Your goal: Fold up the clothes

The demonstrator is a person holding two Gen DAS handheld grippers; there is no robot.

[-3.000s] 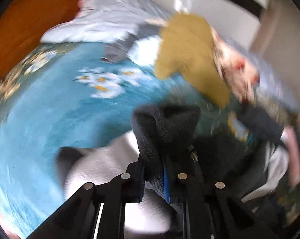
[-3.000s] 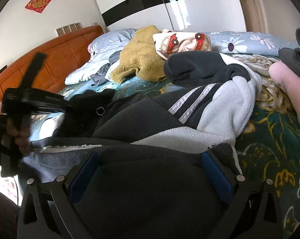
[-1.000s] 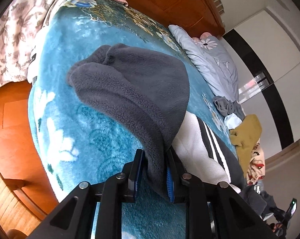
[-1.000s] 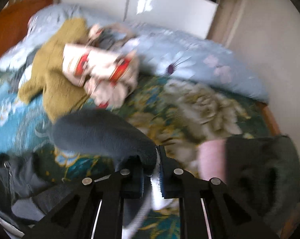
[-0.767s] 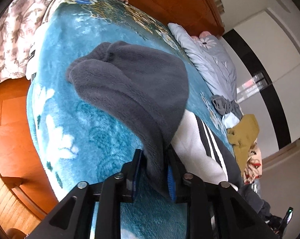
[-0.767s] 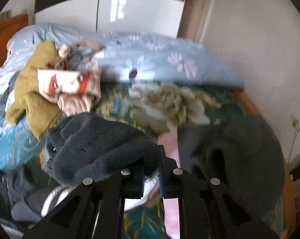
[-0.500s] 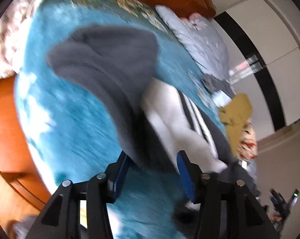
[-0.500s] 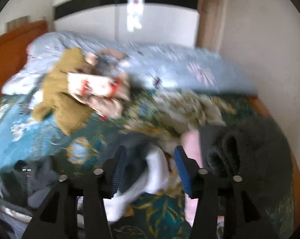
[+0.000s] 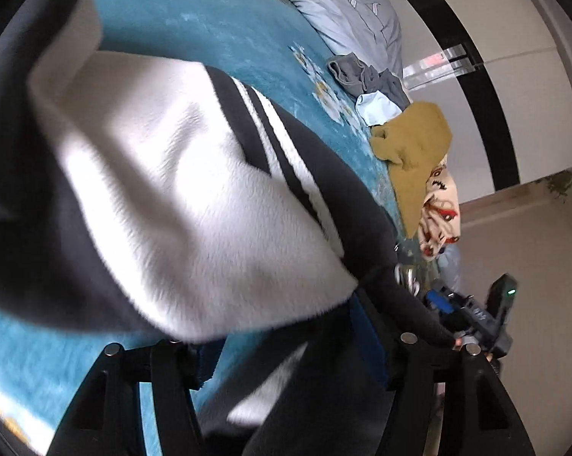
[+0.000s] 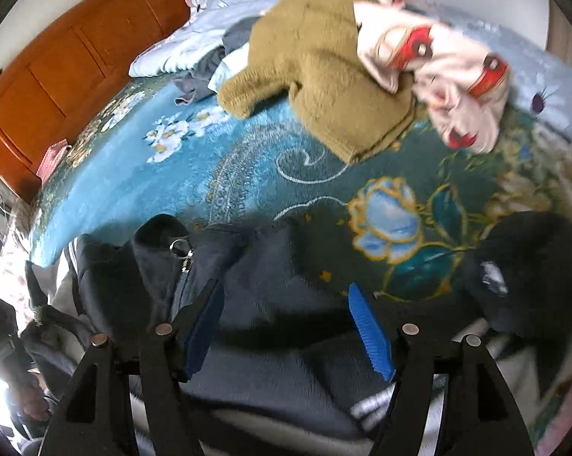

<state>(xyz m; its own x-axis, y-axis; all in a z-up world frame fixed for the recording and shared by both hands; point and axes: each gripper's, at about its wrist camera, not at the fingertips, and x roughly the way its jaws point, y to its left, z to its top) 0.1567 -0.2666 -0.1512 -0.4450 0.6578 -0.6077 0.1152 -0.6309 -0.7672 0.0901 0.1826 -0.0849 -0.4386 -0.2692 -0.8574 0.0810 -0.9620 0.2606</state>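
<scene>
The fleece jacket (image 9: 195,197), dark grey with a white panel and two white stripes, lies spread on the blue flowered blanket (image 9: 210,15) that covers the bed. The left gripper (image 9: 286,345) hovers at the jacket's near edge; its jaws are opening, with the white hem and a dark fold lying loose between them and neither pad pressing on the cloth. The right gripper (image 10: 286,323) points steeply down over the jacket's dark part near the zip pull (image 10: 181,252); its jaws are opening too, spread wide above the fleece and gripping nothing. Beyond the jacket's far edge the blanket lies bare up to the mustard sweater (image 10: 316,60) and the cream garment with red marks (image 10: 449,72), which overlap near the pale blue pillows (image 10: 217,11). A dark bundle (image 10: 529,273) sits close on the right, and the wooden headboard (image 10: 77,57) bounds the left side.
</scene>
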